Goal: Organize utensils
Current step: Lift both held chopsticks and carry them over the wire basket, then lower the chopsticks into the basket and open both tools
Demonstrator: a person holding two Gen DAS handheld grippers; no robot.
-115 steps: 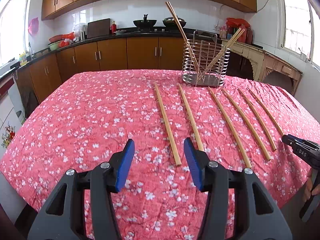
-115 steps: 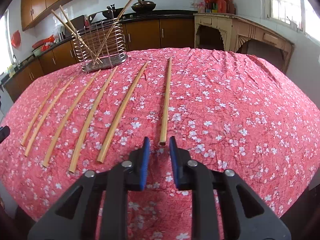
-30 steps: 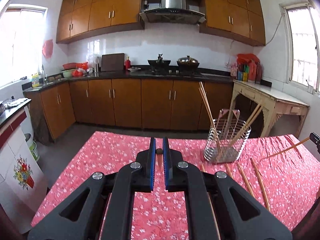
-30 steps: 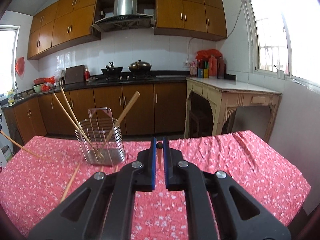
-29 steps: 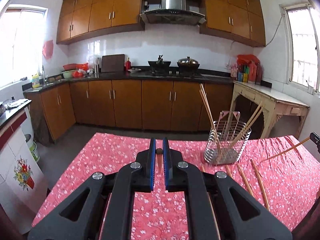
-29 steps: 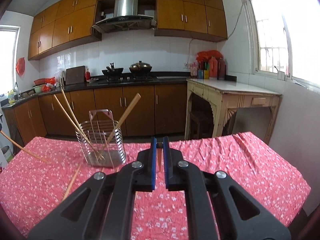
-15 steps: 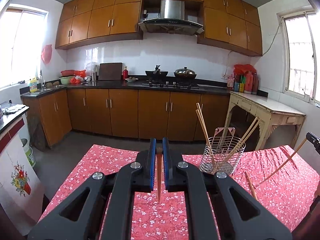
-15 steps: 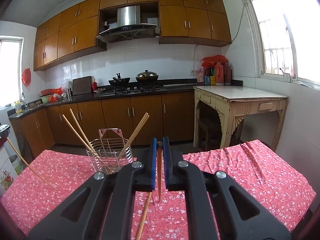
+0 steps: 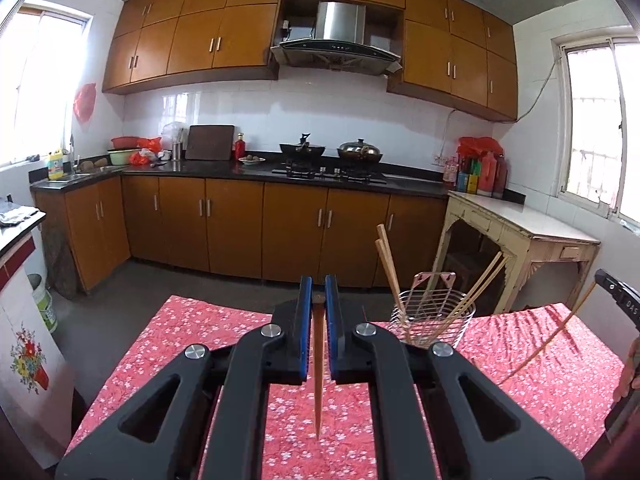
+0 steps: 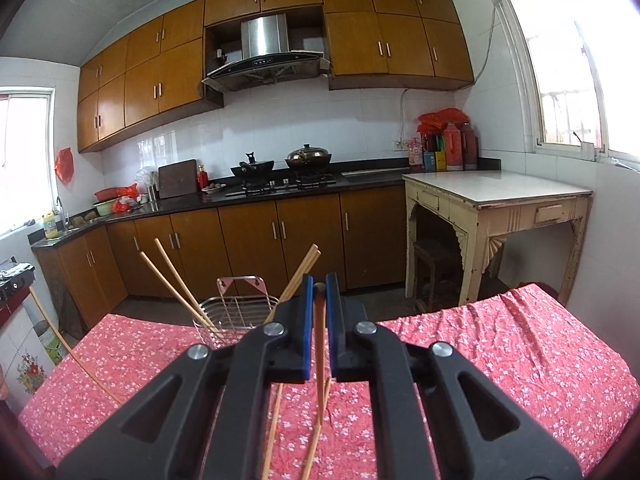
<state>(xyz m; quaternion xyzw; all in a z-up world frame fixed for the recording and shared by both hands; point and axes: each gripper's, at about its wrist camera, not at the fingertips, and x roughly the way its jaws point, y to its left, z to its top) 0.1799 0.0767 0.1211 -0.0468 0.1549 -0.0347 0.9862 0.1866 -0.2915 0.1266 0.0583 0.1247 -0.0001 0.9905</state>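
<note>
My left gripper (image 9: 319, 285) is shut on a wooden chopstick (image 9: 318, 368) that hangs point-down above the red floral tablecloth (image 9: 168, 344). My right gripper (image 10: 319, 283) is likewise shut on a second chopstick (image 10: 320, 364), also hanging down. The wire utensil holder (image 9: 434, 318) stands on the table ahead and to the right of the left gripper, with several chopsticks (image 9: 389, 268) leaning in it. In the right wrist view the holder (image 10: 236, 314) sits ahead to the left. At the left wrist view's right edge, the right gripper (image 9: 618, 298) shows with its slanting chopstick (image 9: 548, 340).
Two loose chopsticks (image 10: 275, 420) lie on the cloth (image 10: 520, 360) under my right gripper. A cream side table (image 10: 496, 200) stands beyond the table's right corner. Brown kitchen cabinets (image 9: 232, 224) and a stove line the far wall across an open floor.
Both grippers, open over chopsticks lying on the cloth at first, have closed on one each and risen. Over the last second each chopstick has swung down to hang below its jaws.
</note>
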